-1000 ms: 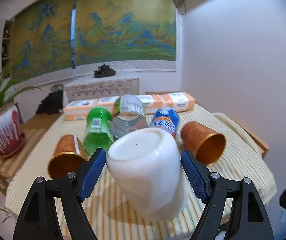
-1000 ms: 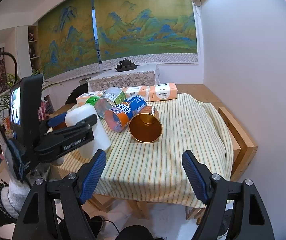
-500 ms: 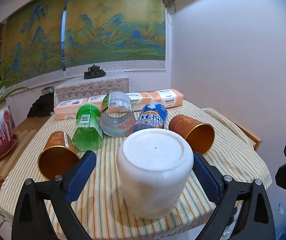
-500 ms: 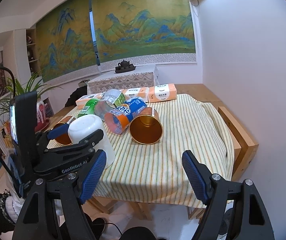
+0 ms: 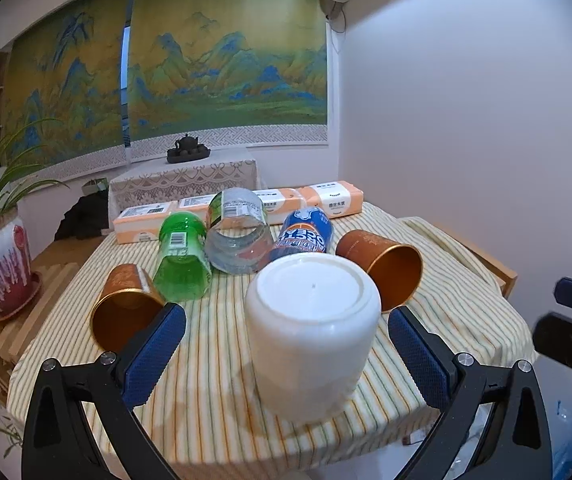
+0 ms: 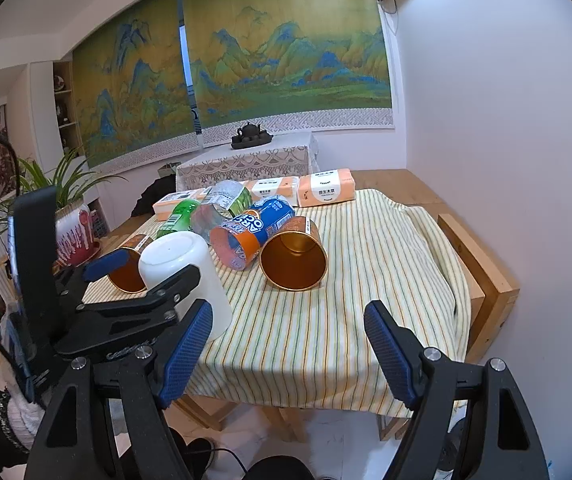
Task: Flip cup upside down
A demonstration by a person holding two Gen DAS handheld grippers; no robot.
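Note:
A white cup (image 5: 312,332) stands upside down on the striped tablecloth (image 5: 214,420) near the front edge, its flat base up. My left gripper (image 5: 286,354) is open, with a blue pad on each side of the cup and a gap to each. In the right wrist view the cup (image 6: 182,276) stands at the table's left front with the left gripper (image 6: 142,276) around it. My right gripper (image 6: 288,354) is open and empty, held off the table's front edge.
Two copper cups (image 5: 382,272) (image 5: 126,304) lie on their sides left and right. A green bottle (image 5: 182,256), a clear bottle (image 5: 238,236) and a blue-orange bottle (image 5: 304,234) lie behind. Tissue packs (image 5: 326,202) line the back. A potted plant (image 5: 0,264) stands left.
The left gripper turned the tilted cup fully base-up, set it on the cloth, opened its jaws and drew back a little. The right gripper stayed about still.

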